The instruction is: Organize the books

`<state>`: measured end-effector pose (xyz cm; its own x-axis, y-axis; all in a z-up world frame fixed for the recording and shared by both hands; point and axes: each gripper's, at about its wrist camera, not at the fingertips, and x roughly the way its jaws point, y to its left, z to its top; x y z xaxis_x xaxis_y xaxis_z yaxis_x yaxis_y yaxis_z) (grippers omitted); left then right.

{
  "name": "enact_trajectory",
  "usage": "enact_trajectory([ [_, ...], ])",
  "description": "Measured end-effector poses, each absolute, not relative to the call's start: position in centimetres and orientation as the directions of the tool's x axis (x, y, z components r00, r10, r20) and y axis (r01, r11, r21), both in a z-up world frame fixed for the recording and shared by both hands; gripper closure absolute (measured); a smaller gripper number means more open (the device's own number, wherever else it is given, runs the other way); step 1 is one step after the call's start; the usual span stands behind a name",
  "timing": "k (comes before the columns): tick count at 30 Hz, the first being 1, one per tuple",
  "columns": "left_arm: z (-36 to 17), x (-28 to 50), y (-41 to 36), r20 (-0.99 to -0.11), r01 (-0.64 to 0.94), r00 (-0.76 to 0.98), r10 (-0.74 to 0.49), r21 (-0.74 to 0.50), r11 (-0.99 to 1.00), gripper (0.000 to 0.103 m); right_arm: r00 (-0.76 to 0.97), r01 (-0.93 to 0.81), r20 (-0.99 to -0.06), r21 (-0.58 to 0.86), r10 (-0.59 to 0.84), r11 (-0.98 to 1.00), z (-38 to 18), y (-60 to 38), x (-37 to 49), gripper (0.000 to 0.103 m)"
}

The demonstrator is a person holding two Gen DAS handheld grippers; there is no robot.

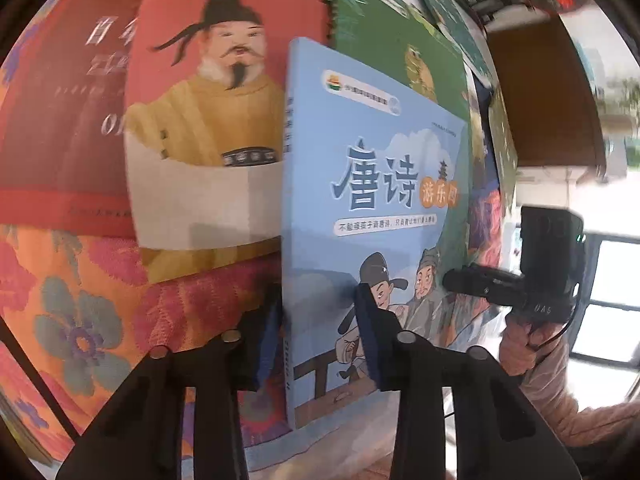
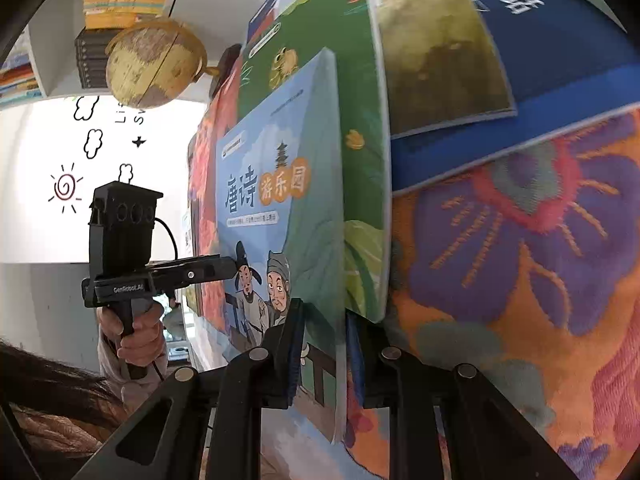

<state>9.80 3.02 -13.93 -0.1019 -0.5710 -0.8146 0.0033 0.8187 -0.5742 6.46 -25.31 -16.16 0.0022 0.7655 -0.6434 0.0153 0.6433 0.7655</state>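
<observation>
Blue poetry book [image 1: 372, 208] stands on edge, long axis upright; your left gripper [image 1: 320, 336] and right gripper [image 2: 324, 356] both clamp its lower edge.

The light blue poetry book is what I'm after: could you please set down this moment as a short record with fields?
book in play: light blue book, raised on edge off the floral cloth
left hand-held gripper: pads clamp the book's spine edge
right hand-held gripper: pads clamp the book's page edge
behind it: green book, red portrait book, dark blue book
background: globe by a shelf
</observation>
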Motion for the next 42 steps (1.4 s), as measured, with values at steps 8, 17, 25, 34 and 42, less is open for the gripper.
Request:
enact_trajectory([
  [8,-13.1,7.8,2.2,-0.861,0.02,-0.078,-0.503,-0.506,0.862,0.075,0.001,-0.008,-0.743,0.669,0.669,0.743,-14.1,-23.1,4.5,0.084],
  [17,-10.3,6.3,1.6,-0.905,0.145,0.002,-0.425,-0.42,0.896,0.077,0.056,-0.148,-0.803,0.582,0.594,0.8,-10.5,-19.9,3.4,0.086],
  [25,-9.1,6.0,2.4,-0.911,0.176,0.042,-0.41,-0.398,0.901,0.077,0.065,-0.223,-0.831,0.527,0.552,0.82,-9.5,-17.6,2.7,0.087],
  [34,-8.7,5.7,4.1,-0.907,0.174,0.069,-0.416,-0.4,0.9,0.077,0.068,-0.254,-0.834,0.517,0.548,0.818,-8.9,-16.3,2.5,0.087],
  [42,-8.2,5.3,6.0,-0.903,0.168,0.097,-0.419,-0.4,0.901,0.077,0.077,-0.299,-0.839,0.495,0.538,0.816,-7.8,-14.4,2.4,0.087],
])
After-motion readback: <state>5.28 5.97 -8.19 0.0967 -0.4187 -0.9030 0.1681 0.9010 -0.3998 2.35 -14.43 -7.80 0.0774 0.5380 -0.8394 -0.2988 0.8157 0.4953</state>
